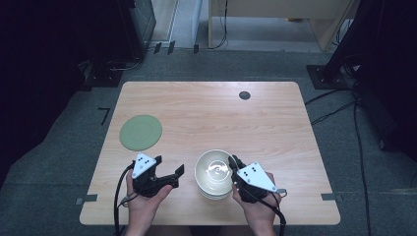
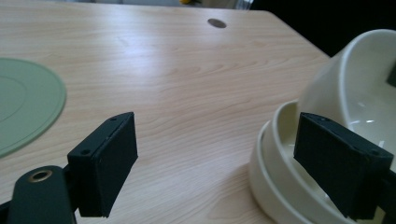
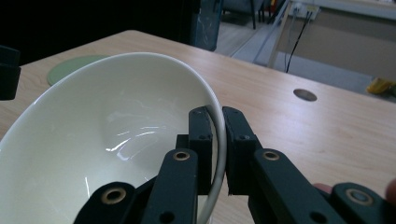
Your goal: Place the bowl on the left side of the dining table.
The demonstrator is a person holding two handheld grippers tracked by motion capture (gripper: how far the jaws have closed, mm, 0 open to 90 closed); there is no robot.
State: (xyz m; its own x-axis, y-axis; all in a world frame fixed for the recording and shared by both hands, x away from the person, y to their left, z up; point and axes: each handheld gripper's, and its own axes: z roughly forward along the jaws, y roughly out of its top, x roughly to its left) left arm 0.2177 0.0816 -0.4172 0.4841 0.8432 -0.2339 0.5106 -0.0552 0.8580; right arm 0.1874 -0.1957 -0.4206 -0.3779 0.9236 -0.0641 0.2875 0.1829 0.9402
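1. R gripper point(image 3: 218, 154): fingers clamped on the rim of the top bowl point(image 3: 107, 140). That bowl sits tilted in the bowl stack point(image 1: 214, 189) at the near edge of the surface point(image 1: 206, 115).
2. Lift straight up w/ the wrist steady; the rim is thin and glossy, so it could slip.
3. L gripper point(image 2: 229, 158): fingers apart, empty, just beside the stack. Use it to steady the lower bowls if they drag.
4. Likely target is the green mat point(image 1: 140, 132): set the bowl down flat and centred.

lab or test room: lone wooden worktop point(image 1: 206, 118) on grey carpet point(image 1: 78, 132), loose cables point(image 1: 344, 113) trailing, dark equipment stands point(image 1: 339, 69) around.
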